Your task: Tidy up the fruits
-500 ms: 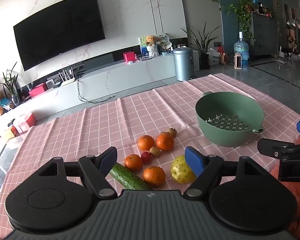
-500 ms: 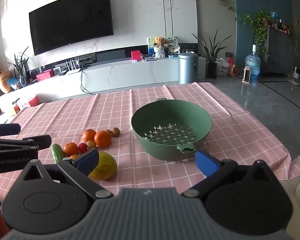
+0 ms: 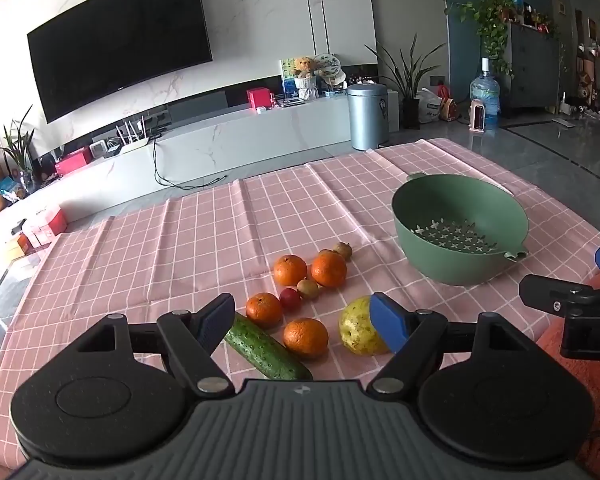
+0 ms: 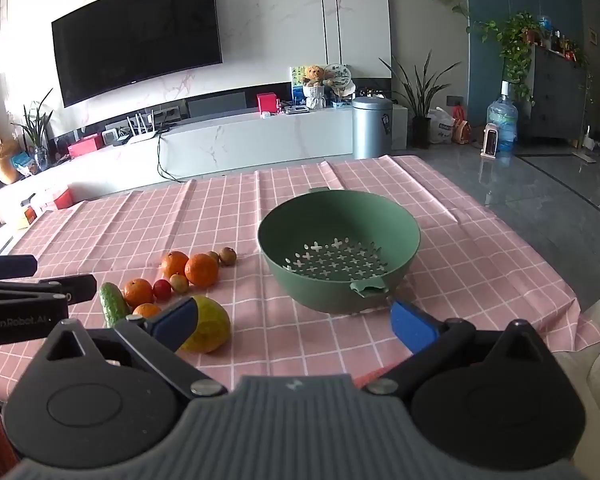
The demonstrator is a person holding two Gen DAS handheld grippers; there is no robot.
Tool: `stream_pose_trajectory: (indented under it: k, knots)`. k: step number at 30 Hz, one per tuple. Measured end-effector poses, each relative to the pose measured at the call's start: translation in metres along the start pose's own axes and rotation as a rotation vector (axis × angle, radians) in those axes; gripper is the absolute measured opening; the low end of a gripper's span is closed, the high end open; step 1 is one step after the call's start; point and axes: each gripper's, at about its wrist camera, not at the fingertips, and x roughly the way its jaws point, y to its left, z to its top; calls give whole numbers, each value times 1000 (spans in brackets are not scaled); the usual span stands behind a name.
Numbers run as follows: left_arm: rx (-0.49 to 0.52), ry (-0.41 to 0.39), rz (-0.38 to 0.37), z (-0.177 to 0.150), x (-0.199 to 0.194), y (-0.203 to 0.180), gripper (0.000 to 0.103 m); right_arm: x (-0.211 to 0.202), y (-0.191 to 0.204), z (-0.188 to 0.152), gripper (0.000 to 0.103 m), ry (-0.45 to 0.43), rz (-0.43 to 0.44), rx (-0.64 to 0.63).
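Observation:
Several oranges [image 3: 290, 270], a cucumber [image 3: 266, 350], a yellow-green pear-like fruit [image 3: 356, 330], a small red fruit [image 3: 290, 298] and small brown fruits lie in a cluster on the pink checked cloth. An empty green colander bowl [image 3: 460, 216] stands to their right. My left gripper [image 3: 306, 322] is open and empty, held above the near side of the cluster. My right gripper [image 4: 294, 320] is open and empty, in front of the bowl [image 4: 340, 216], with the yellow-green fruit [image 4: 212, 330] by its left finger. The oranges [image 4: 201, 270] and cucumber [image 4: 114, 308] show at left there.
The pink checked tablecloth [image 3: 220, 232] covers the table; its right edge drops off near the bowl [image 4: 560, 280]. Beyond the table are a white TV bench, a bin [image 3: 368, 116] and plants. The other gripper shows at the edge of each view [image 3: 572, 304].
Both grippers have shifted only slightly; the fruits and the bowl stay where they were.

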Motion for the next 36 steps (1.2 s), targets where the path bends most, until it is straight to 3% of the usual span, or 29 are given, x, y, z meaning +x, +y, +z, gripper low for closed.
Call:
stream_pose_trajectory:
  k: [36]
  knots:
    - [1,14,-8,-5,3,-2,90,5,-3,-1,99,35,-15,20]
